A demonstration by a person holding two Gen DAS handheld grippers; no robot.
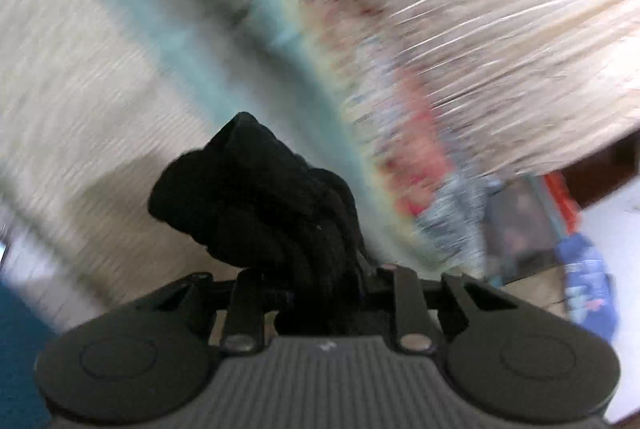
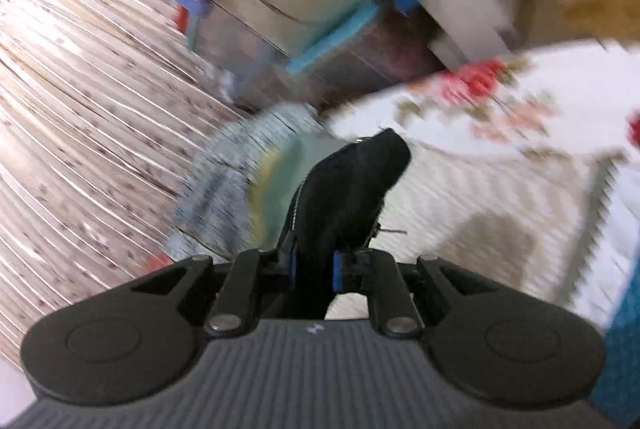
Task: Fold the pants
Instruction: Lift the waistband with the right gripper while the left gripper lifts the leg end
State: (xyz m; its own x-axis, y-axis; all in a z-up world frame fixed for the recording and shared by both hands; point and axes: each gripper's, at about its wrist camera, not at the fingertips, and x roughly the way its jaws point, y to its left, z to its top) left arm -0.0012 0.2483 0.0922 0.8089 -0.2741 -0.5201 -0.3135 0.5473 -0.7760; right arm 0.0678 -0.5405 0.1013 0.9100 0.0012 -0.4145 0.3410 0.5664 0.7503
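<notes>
Left wrist view first: I can read no brand or writing anywhere, only a small pale mark on the ribbed grey housing, too blurred to make out. My left gripper (image 1: 320, 269) has its jaws drawn narrow on a bunched wad of the black pants (image 1: 256, 201), which rises in thick folds above the linkage and hides the pads completely. Behind it a pale bedspread (image 1: 80, 101) with teal and red bands is smeared by motion blur.

Right wrist view: no legible lettering here either. My right gripper (image 2: 314, 269) has its jaws pinched narrow on a smoother, pointed flap of the same black cloth, clamped between the blue-edged pads (image 2: 337, 271). A thin metal piece juts from the cloth's right side; I cannot tell what it is. White floral bedding (image 2: 520, 117) lies beyond, with blurred clutter above.
</notes>
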